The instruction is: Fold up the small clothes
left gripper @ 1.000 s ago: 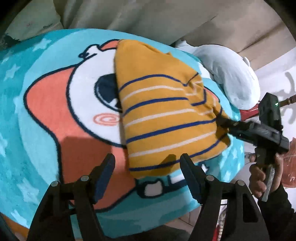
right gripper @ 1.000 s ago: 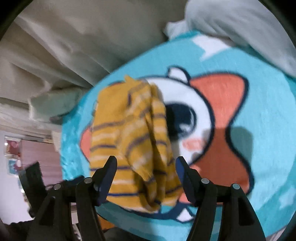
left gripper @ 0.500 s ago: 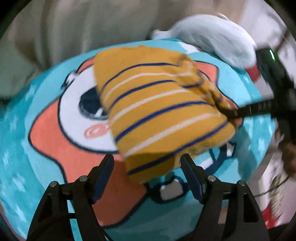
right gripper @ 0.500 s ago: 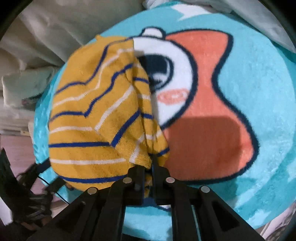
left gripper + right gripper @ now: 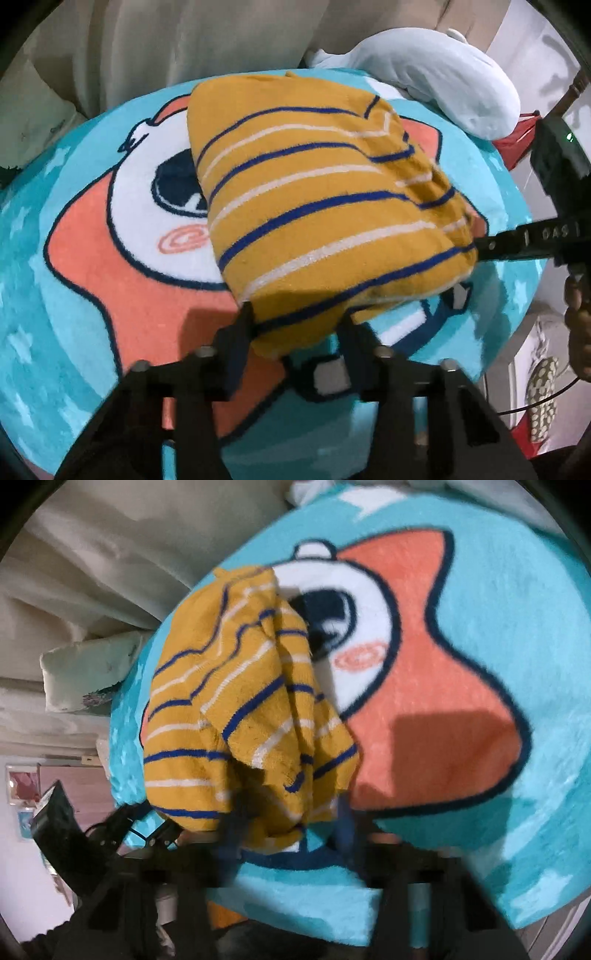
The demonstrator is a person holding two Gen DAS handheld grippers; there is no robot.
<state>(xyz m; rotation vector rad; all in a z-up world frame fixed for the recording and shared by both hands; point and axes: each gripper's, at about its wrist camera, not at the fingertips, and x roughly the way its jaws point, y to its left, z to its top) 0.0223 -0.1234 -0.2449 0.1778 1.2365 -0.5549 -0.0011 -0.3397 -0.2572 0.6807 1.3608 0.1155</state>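
A mustard-yellow garment (image 5: 317, 221) with blue and white stripes lies folded on a round turquoise cartoon mat (image 5: 92, 295). My left gripper (image 5: 297, 328) straddles its near corner. Its jaws are closing, with the cloth filling the gap but not squeezed. My right gripper (image 5: 478, 251) comes in from the right and its tip pinches the garment's right edge. In the right wrist view the garment (image 5: 229, 701) bunches up over my right gripper (image 5: 290, 834), whose fingers are a dark smear too blurred to read.
A pale blue cushion (image 5: 443, 74) lies beyond the mat at the back right, with beige bedding (image 5: 184, 37) behind it. A hand (image 5: 580, 332) holds the right gripper's handle. The mat's edge (image 5: 369, 915) drops off close under the right gripper. A white pillow (image 5: 81, 672) sits at the left.
My left jaws have narrowed from wide open onto the garment's near corner as the camera moved closer. My right jaws shut on the garment's edge between the two earlier frames.
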